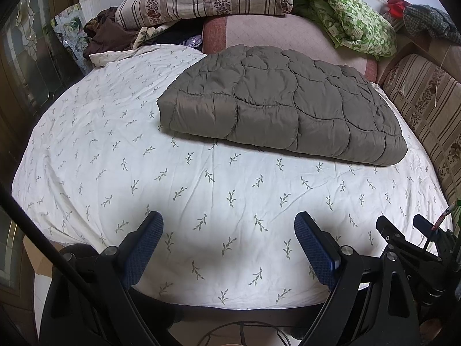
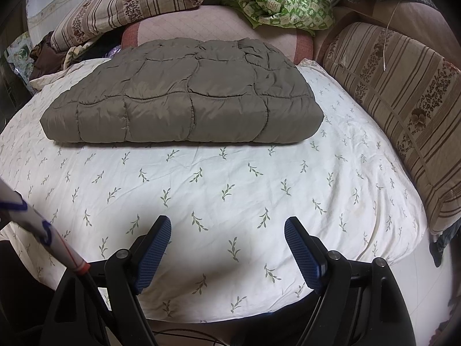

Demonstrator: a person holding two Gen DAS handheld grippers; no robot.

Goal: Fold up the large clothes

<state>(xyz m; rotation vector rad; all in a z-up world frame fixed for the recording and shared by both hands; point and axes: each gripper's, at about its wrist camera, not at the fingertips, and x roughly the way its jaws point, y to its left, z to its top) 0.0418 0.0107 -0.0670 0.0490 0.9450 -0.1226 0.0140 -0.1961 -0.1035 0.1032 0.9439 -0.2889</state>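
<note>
Already folded, quilted brown garment (image 2: 178,98) lies flat on the bed (image 2: 230,190), toward its far side. Left gripper (image 1: 227,225) and right gripper (image 2: 227,227) hover over near edge, both spread wide, holding nothing.

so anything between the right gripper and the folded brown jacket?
Nothing. In the right wrist view, only bare leaf-print sheet lies between the open right gripper and the jacket.

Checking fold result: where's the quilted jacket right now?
The folded quilted jacket lies on the leaf-print sheet, centre in the right wrist view, just before the pink cushion.
</note>
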